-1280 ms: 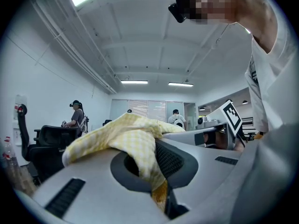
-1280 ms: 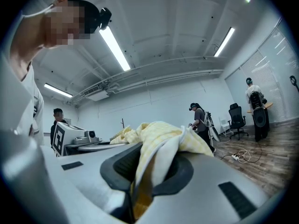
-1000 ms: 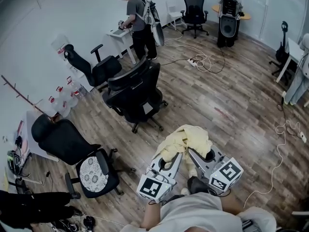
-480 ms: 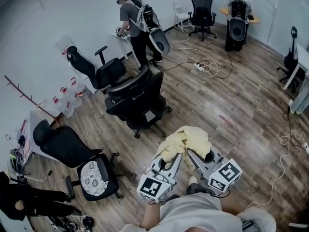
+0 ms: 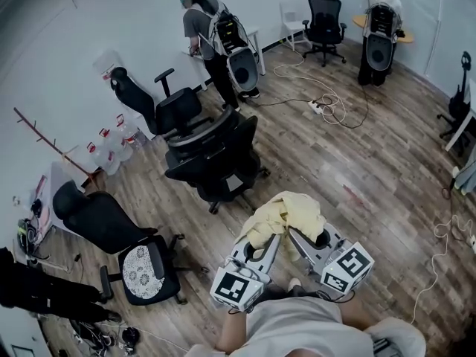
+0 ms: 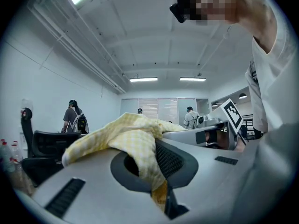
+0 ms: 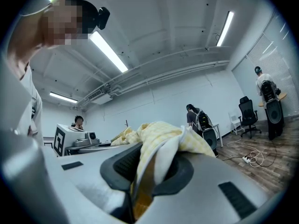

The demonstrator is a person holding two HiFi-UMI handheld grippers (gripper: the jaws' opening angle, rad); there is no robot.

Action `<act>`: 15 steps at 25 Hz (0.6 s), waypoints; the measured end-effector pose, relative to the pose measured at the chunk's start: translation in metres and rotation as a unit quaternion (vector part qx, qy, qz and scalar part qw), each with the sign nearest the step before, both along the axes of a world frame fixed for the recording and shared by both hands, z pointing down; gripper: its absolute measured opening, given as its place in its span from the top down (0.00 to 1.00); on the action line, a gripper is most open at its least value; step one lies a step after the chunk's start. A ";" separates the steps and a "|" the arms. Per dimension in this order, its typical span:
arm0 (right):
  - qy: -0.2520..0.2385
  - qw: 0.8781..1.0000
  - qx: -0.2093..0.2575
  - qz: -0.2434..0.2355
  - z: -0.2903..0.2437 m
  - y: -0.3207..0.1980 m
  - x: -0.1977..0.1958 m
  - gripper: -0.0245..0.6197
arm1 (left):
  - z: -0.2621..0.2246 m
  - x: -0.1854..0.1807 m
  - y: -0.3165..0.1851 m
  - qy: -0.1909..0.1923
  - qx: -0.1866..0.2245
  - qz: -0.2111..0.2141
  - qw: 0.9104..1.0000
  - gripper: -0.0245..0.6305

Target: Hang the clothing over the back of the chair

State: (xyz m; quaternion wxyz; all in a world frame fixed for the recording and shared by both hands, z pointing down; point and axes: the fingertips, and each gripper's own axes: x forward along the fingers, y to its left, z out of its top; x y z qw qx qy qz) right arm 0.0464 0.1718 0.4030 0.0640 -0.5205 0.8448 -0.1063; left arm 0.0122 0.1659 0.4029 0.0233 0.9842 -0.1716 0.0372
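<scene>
At the bottom edge of the head view the person's pale top [image 5: 312, 333] is cut off, and the hands are hidden beneath the two marker cubes. The clothing [image 5: 291, 213], a yellow checked garment, is bunched over both sets of fingertips, so what kind of garment it is cannot be told. It hangs in the air between the two grippers, above the wooden floor [image 5: 372, 162] and well apart from any chair.

The left gripper [image 5: 272, 238] has its jaws almost together, pinching a thin fold of the cloth – its own view shows the fabric trailing down into the narrow seam. The right gripper [image 5: 295, 234] stands a little wider, clamped on a thicker wad that fills the gap.

At 11 o'clock from the grippers stands a black office chair [image 5: 216, 151], its back toward them. At 9 o'clock is another chair [image 5: 104, 225] with a lace-patterned seat. Farther off, at 11 o'clock, a person with a backpack [image 5: 204, 28] stands at a white desk, partly blocking it from sight.
</scene>
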 end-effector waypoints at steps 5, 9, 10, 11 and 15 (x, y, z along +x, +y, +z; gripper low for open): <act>-0.005 1.000 -0.002 -0.010 0.001 -0.010 0.002 0.86 | 0.003 0.001 -0.010 -0.007 -0.001 -0.011 1.000 0.92; -0.008 1.000 0.000 -0.012 0.002 -0.024 0.002 0.86 | 0.002 0.001 -0.023 -0.001 -0.001 -0.014 1.000 0.92; -0.009 1.000 0.000 -0.011 0.003 -0.028 0.003 0.86 | 0.003 0.002 -0.026 0.000 0.000 -0.013 1.000 0.92; -0.009 1.000 0.000 -0.009 0.004 -0.031 0.003 0.86 | 0.003 0.003 -0.030 0.001 0.001 -0.011 1.000 0.92; -0.007 1.000 -0.004 0.003 0.006 -0.048 0.009 0.86 | 0.005 0.008 -0.048 0.002 0.001 0.004 1.000 0.92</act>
